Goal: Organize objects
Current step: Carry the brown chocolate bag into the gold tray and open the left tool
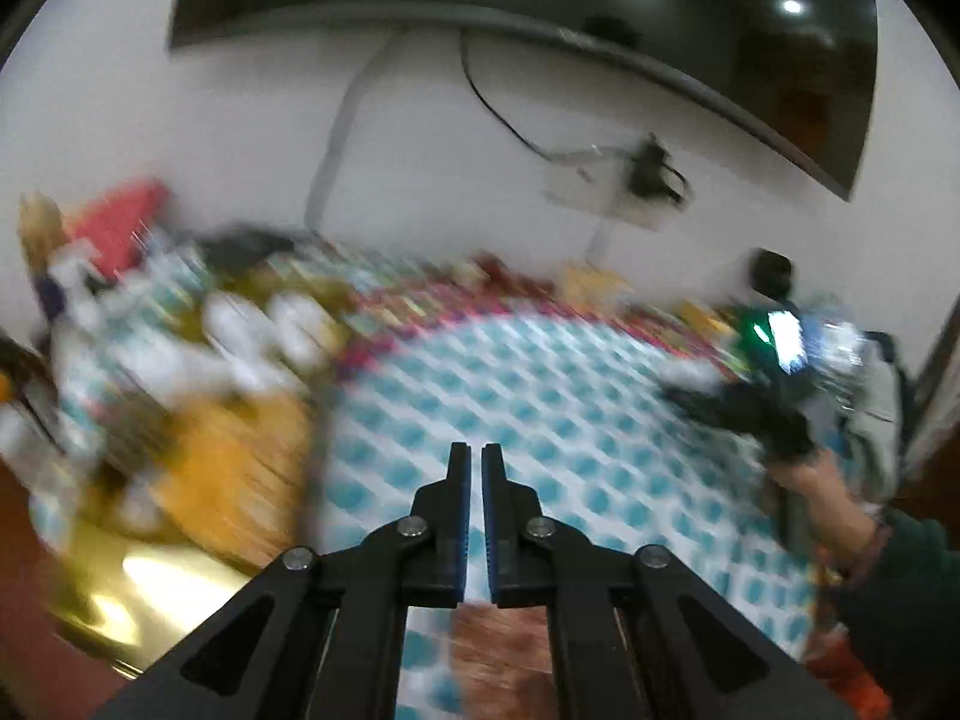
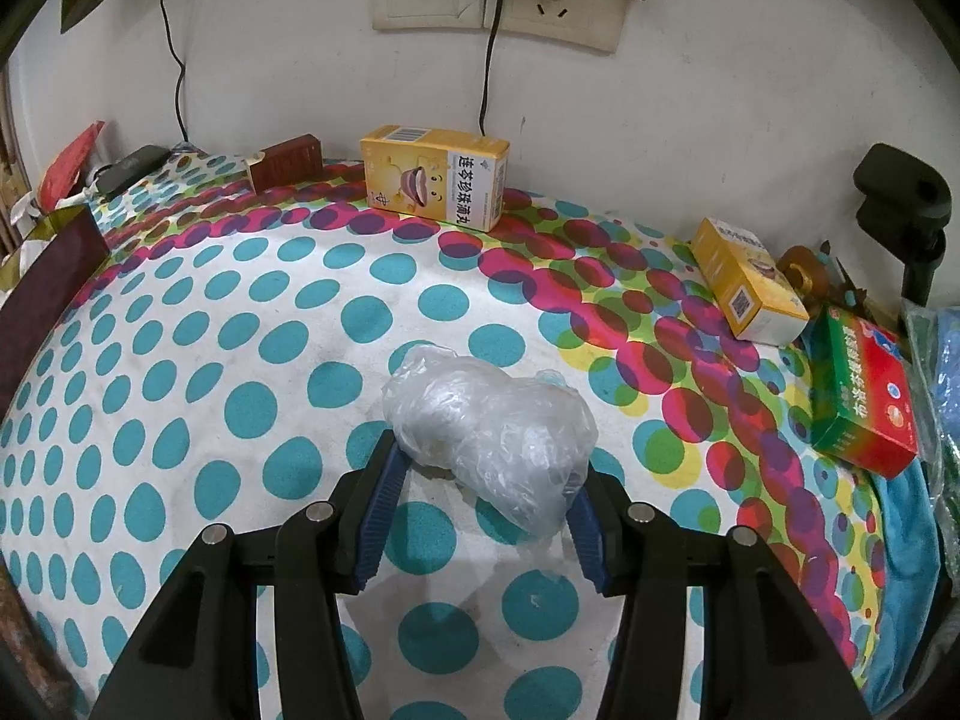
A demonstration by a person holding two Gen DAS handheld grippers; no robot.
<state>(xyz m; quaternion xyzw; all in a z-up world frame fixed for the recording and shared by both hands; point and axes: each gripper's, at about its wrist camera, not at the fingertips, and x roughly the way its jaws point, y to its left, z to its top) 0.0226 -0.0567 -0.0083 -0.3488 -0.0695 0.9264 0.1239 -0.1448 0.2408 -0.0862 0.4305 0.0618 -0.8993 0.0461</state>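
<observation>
Your right hand-held gripper pinches a crumpled plastic bag at frame centre; your left hand-held gripper is pressed nearly together, empty.

The left wrist view is smeared by motion: the clutter at far left is only blobs of white, yellow and red, none nameable. The right gripper at the right edge is a dark blur; how its jaws stand cannot be read there. In the right wrist view, the bag hides its contents behind crumpled film. The blue cloth is cut off at right, and the dark box at left.
</observation>
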